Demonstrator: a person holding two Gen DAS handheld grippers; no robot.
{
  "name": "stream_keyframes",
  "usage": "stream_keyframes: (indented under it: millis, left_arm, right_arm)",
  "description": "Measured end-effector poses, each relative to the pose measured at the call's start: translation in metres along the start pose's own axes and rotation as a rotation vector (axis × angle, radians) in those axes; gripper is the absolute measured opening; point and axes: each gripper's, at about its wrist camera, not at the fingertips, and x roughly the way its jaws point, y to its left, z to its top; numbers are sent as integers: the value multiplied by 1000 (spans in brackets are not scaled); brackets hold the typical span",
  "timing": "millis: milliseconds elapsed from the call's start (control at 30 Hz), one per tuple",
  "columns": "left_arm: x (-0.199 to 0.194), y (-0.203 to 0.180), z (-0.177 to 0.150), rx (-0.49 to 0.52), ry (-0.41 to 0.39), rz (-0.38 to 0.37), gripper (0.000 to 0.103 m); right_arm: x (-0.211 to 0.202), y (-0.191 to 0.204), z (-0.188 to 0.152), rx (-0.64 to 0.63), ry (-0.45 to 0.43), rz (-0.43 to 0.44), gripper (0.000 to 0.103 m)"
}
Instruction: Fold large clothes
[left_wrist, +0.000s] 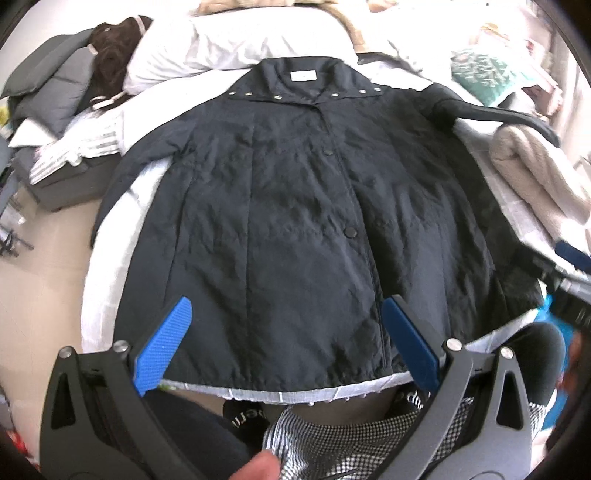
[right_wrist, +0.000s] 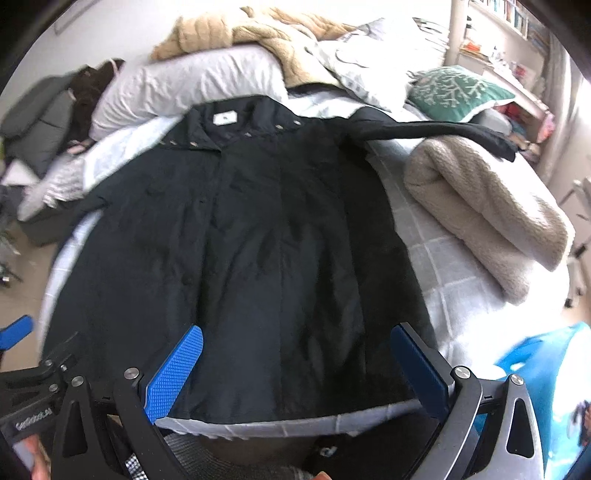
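Observation:
A large black quilted jacket (left_wrist: 295, 206) lies spread flat, front up, on the bed, collar at the far end and hem toward me. The same jacket (right_wrist: 258, 251) fills the right wrist view. Its right sleeve (right_wrist: 436, 133) stretches out over a rolled beige blanket; the left sleeve (left_wrist: 122, 177) runs down along the bed's left edge. My left gripper (left_wrist: 288, 306) hovers open above the hem, blue pads wide apart with nothing between them. My right gripper (right_wrist: 299, 332) is likewise open above the hem, a little further right.
White pillows (left_wrist: 207, 48) and a tan fleece (right_wrist: 258, 33) lie beyond the collar. A rolled beige blanket (right_wrist: 491, 210) and a green cushion (right_wrist: 458, 92) sit on the right. Grey clothes (left_wrist: 48, 81) pile up left. A blue bin (right_wrist: 546, 376) stands near the bed's corner.

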Motion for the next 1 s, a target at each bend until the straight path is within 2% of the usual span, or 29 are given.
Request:
stream_keyframes:
  millis: [100,133,200,300,367,467,533,600,667,733,767,833,900,933,967,1000]
  left_arm:
    - [-2,22,2,21,9,-127,103]
    - [-3,29,3,23,0,-146,103]
    - [-4,46,7,44,-13,-146,103]
    - [2,75,11,57,-4,-121,103]
    - [16,102,14,38,52,-130,103]
    - [51,160,10,-116,164,-169,103]
    - [70,192,4,-199,205,-186,102]
    - [89,217,-6,-272,239,-222,97]
    - [110,239,-20,-347,256,-304,92]
    - [127,245,-30,-378,277,-339,86]
    - [134,246,-34,-392,298,-368,81]
    - [150,240,-47,-419,371,-470,72]
    - [157,226,-57,-412,452,-541,63]
    - [155,215,-61,-376,474,-546,49]
    - [148,210,-62,-354,468,-533,28]
    - [138,205,-60,-327,442,-511,20]
  right_arm:
    - [-4,-24,5,5,-56,40,103]
    - [-5,-30,6,4,-74,46,103]
    - [-3,-47,11,9,-49,39,103]
    - [7,-76,13,79,-10,131,103]
    - [19,-94,13,114,51,177,103]
    - [42,-118,6,166,139,211,103]
    - [54,-130,0,210,184,248,103]
    - [67,-141,-4,246,225,272,102]
    - [81,-149,-7,263,255,274,98]
    - [98,-157,-9,312,298,320,96]
    - [104,-159,-10,328,307,339,91]
    - [120,-160,-15,378,358,389,81]
    - [130,-156,-22,396,406,426,53]
    - [131,-153,-24,389,426,438,43]
    - [129,-149,-27,371,435,444,18]
    - [121,-146,-27,347,427,443,14]
